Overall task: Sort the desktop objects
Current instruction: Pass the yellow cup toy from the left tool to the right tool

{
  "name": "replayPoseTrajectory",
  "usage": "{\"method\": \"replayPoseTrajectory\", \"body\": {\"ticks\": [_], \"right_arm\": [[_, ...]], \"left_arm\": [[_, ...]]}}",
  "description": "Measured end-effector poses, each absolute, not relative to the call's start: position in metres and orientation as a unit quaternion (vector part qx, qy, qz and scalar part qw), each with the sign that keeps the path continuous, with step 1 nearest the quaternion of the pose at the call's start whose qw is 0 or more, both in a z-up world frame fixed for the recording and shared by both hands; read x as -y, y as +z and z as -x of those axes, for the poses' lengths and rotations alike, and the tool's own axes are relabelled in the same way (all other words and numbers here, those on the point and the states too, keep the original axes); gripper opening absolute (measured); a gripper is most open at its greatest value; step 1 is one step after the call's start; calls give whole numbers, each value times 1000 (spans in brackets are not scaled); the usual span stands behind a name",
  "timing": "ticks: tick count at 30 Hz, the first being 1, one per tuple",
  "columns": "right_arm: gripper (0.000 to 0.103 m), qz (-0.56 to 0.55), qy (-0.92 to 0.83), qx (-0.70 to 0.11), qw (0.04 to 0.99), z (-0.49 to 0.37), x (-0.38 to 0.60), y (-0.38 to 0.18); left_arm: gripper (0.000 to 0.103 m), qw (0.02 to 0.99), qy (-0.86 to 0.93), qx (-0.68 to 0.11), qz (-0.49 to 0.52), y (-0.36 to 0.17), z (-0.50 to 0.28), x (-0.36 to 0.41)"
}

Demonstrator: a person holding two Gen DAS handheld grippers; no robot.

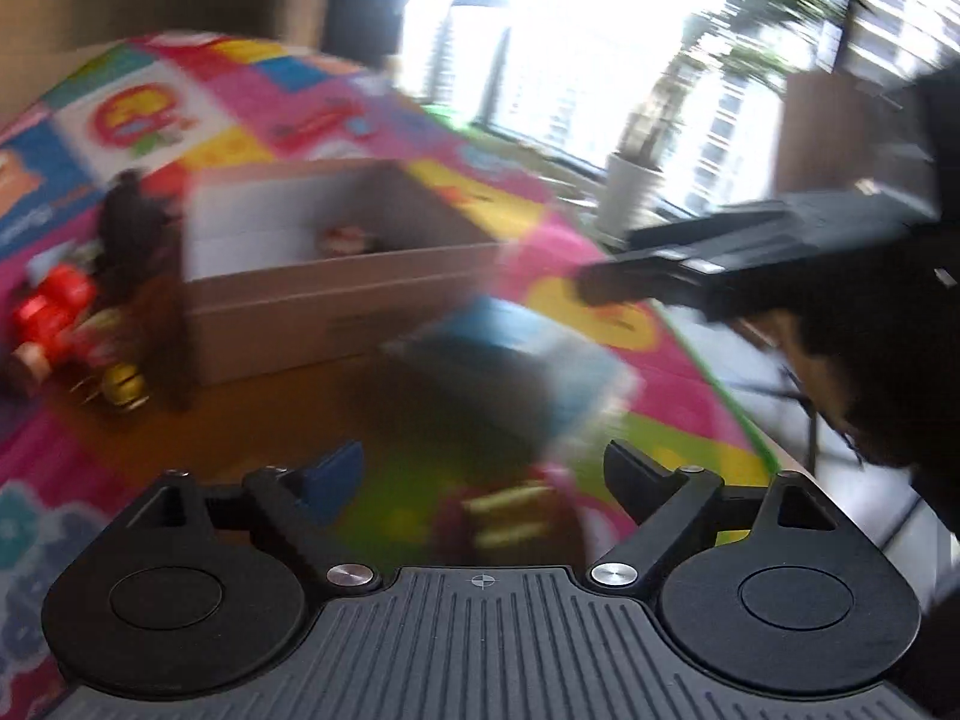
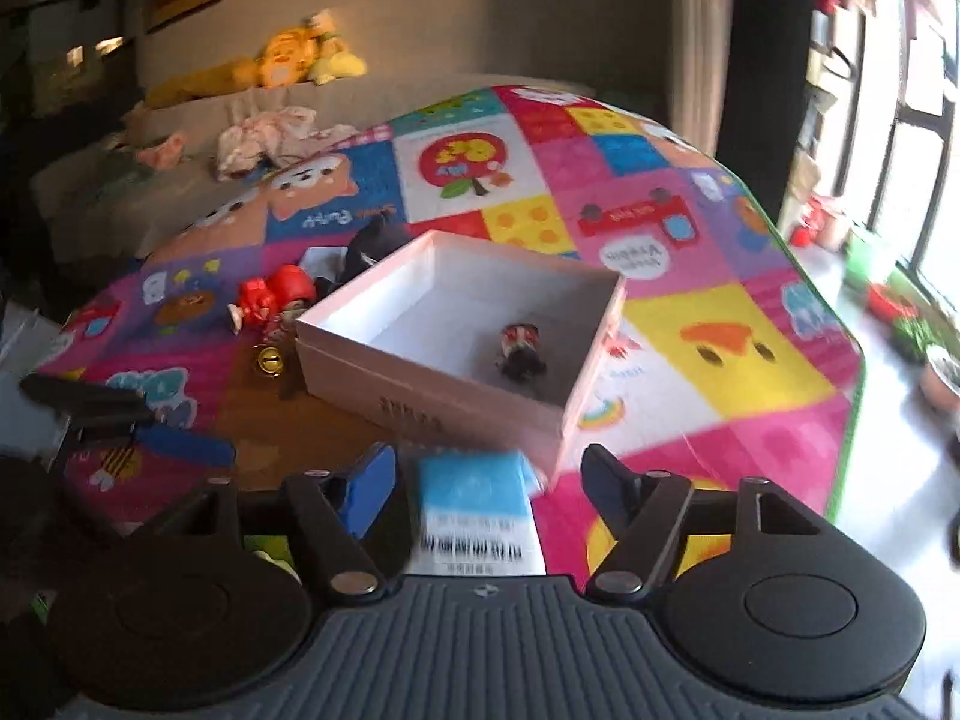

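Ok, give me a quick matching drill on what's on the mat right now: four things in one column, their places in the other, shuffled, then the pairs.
Things:
1. small dark figurine
2. blue and white packet
3. gold bell
4. red toy

Places:
A. on the mat left of the white box, beside the bell
B. between the open jaws of the right gripper, not pressed by them
C. inside the white box
D. just off the box's left corner, nearer the camera than the red toy

Pairs: 1-C, 2-B, 3-D, 4-A
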State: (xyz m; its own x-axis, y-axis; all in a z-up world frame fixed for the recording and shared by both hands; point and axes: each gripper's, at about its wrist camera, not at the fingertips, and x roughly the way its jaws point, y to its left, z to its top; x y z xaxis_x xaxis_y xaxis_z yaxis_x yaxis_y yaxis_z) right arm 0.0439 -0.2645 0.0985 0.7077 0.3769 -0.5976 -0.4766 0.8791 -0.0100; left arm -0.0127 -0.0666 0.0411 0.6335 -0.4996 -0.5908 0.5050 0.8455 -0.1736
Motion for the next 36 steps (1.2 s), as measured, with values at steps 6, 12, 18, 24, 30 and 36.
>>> {"method": "replayPoseTrajectory", "body": {"ticks": [6,12,18,24,30,36], "right_arm": [[77,51,237,-337,910,-28,274,87],[84,95,325,-363,868,-5,248,65],[81,110,353,-388,844,-12,213,39],[81,153,390,-353,837,5,181,42],[57,183,377,-353,836,-3,169,41],[48,172,371,-358,839,-18,175,63]], "left_arm": [[88,903,-263,-338,-41,35,16,76],[92,917,-213,-337,-5,40,27,38],[93,931,-142,-334,38,44,31,-4],[95,933,-105,-332,91,45,32,-34],[96,930,-124,-332,94,39,36,-33],[97,929,-137,-330,91,36,35,-27]]}}
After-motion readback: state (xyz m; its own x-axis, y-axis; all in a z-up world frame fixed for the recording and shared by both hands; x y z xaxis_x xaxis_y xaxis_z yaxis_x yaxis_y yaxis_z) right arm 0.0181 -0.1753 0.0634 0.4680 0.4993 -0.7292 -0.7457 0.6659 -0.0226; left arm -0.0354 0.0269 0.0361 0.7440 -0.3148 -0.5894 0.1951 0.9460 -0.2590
